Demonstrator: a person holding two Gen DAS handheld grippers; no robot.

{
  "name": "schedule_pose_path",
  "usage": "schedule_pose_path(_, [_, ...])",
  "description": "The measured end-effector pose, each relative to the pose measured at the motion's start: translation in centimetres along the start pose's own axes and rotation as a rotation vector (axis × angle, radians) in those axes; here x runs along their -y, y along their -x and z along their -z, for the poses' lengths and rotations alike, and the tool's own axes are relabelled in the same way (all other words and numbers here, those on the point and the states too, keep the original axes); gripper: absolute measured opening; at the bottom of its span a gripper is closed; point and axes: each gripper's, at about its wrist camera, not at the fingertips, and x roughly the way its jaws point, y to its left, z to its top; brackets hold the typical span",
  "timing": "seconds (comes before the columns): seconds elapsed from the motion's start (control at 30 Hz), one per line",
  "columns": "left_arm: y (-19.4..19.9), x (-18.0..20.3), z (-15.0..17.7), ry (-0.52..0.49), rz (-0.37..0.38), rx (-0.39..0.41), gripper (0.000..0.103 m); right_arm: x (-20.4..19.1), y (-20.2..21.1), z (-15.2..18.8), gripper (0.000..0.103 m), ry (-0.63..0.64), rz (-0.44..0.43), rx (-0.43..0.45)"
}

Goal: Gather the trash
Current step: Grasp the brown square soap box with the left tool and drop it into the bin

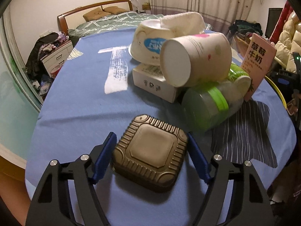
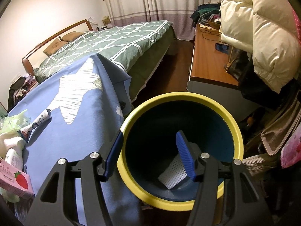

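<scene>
The left gripper (image 1: 151, 151) pads flank the brown ribbed square container (image 1: 150, 155) at lower centre, touching its sides. The right gripper (image 2: 149, 156), fingers apart and empty, hovers over the yellow-rimmed bin (image 2: 233, 120) holding white foam netting (image 2: 172, 175).

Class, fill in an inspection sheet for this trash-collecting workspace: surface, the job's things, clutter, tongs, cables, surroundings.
Surface: blue cloth with star prints covers the table.
Job's things: brown square ribbed container lies between the left tongs' fingers; paper cup on its side, leaning on a white box; green-banded jar lying down; pink milk carton upright; yellow-rimmed bin beside the table holds white foam netting.
Clutter: wipes pack, small tube.
Tongs: left tongs flank the container, contact unclear; right tongs open, straddling the bin rim.
Cables: one on the wooden desk.
Surroundings: bed, curtains, puffy coat.
</scene>
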Motion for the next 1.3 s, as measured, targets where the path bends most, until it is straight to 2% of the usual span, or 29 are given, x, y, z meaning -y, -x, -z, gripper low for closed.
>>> schedule_pose_path(0.17, [0.8, 0.1, 0.4, 0.003, 0.004, 0.02, 0.069, 0.1, 0.5, 0.3, 0.056, -0.001, -0.013, 0.004])
schedule_pose_path(0.3, [3.3, 1.5, 0.7, -0.067, 0.006, 0.043, 0.069, 0.1, 1.7, 0.6, 0.056, 0.006, -0.02, 0.021])
schedule_pose_path(0.37, [4.8, 2.5, 0.7, -0.097, 0.026, 0.061, 0.069, 0.2, 2.5, 0.8, 0.056, 0.012, -0.016, 0.036])
schedule_pose_path(0.57, [7.7, 7.4, -0.6, -0.173, 0.149, 0.104, 0.069, 0.7, 4.5, 1.3, 0.056, 0.03, -0.01, 0.071])
schedule_pose_path(0.77, [7.2, 15.8, -3.5, -0.294, 0.3, 0.111, 0.069, 3.1, 6.5, 2.1, 0.056, 0.016, 0.011, 0.098])
schedule_pose_path(0.97, [3.9, 26.9, -6.8, -0.446, 0.425, 0.063, 0.07, 6.3, 8.2, 2.8, 0.056, -0.011, 0.05, 0.121])
schedule_pose_path(1.03, [2.4, 30.0, -7.8, -0.478, 0.451, 0.052, 0.07, 7.4, 8.6, 3.0, 0.056, -0.019, 0.063, 0.125])
schedule_pose_path(1.13, [0.1, 34.6, -9.6, -0.52, 0.451, 0.048, 0.07, 9.0, 9.3, 3.3, 0.056, -0.031, 0.092, 0.135])
schedule_pose_path(1.3, [-4.3, 40.2, -12.6, -0.526, 0.456, 0.013, 0.07, 11.5, 10.1, 3.3, 0.057, -0.061, 0.15, 0.157])
